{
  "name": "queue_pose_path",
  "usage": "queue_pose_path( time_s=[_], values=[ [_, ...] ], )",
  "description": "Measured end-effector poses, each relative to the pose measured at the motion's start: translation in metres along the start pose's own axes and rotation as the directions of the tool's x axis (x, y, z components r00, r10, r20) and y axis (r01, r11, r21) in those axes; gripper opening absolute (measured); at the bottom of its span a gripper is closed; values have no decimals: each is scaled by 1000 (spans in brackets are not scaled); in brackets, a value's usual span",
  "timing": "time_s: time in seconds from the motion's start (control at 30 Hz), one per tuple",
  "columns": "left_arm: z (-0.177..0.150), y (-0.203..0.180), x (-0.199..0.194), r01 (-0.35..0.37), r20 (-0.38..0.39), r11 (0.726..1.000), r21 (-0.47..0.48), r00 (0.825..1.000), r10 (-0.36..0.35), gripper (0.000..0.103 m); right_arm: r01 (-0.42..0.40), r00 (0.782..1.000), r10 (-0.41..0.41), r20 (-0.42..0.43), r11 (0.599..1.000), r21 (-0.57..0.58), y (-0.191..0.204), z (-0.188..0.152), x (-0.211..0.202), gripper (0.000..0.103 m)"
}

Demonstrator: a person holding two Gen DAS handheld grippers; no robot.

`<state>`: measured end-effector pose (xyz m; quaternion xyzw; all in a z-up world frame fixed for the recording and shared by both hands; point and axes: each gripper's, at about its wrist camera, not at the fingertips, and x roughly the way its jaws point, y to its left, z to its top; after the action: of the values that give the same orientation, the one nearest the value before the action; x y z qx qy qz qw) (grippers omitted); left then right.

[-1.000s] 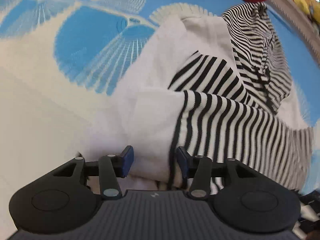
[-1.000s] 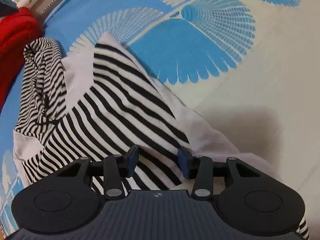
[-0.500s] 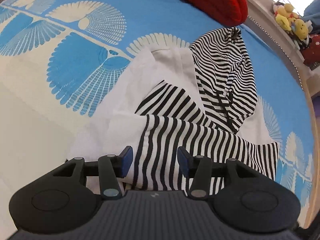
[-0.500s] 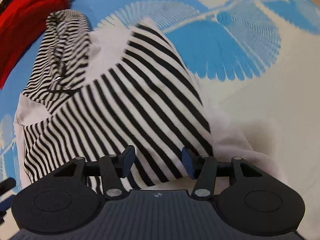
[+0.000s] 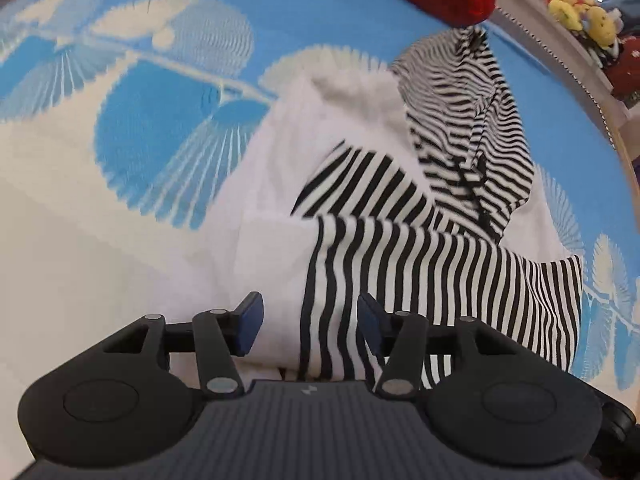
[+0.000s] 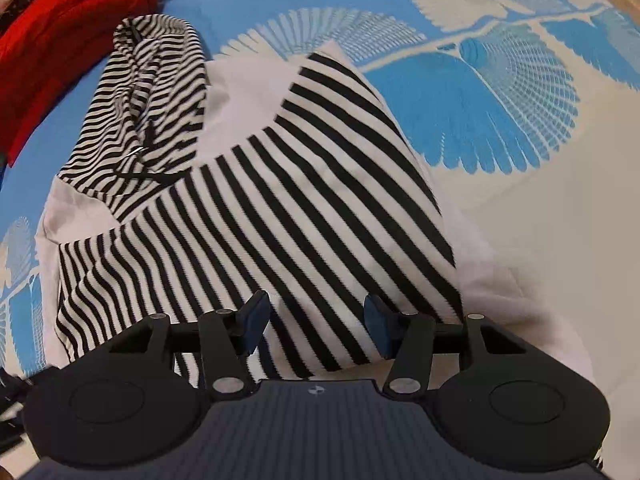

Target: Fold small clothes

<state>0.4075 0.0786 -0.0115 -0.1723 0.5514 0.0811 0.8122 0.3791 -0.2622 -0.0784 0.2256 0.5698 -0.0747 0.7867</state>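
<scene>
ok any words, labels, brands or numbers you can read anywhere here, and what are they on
No readable words or numbers in either view.
Left tongs: a small pale lightning-like mark on the body, a symbol, not text.
Right tongs: a small round quartered mark on the body, no lettering.
Striped garment: stripes only, no label in view.
Stuffed toys: too small and blurred to show any text.

Both views are bright and evenly lit, fisheye bending curves the blue patterned cover (image 5: 280, 24) toward the edges, motion blur softens the striped garment (image 5: 440, 248) in the left view, and window glare blows out its top right corner.
</scene>
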Motion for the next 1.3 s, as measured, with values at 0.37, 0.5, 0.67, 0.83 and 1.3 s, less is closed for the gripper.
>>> queue_pose_path(
  time_s=[0.37,0.5,0.67,0.83,1.3],
  values=[
    [2,-12,-8,-10,42,1000,26,999,9,57,31,999,-28,38,997,-73,3,1,-6,54],
    [2,-14,-9,-13,45,1000,22,999,12,57,33,999,-29,44,997,-75,1,1,-8,54],
    [2,-19,-8,-9,48,1000,23,999,8,57,37,998,-34,49,997,-66,-4,2,-9,54],
    [2,-27,-7,-12,58,999,38,998,10,57,32,998,-27,62,997,-68,-5,3,-15,54],
    [19,-20,-6,-1,214,991,132,976,-28,11,48,991,-22,132,979,-198,-1,18,-42,54]
  ],
)
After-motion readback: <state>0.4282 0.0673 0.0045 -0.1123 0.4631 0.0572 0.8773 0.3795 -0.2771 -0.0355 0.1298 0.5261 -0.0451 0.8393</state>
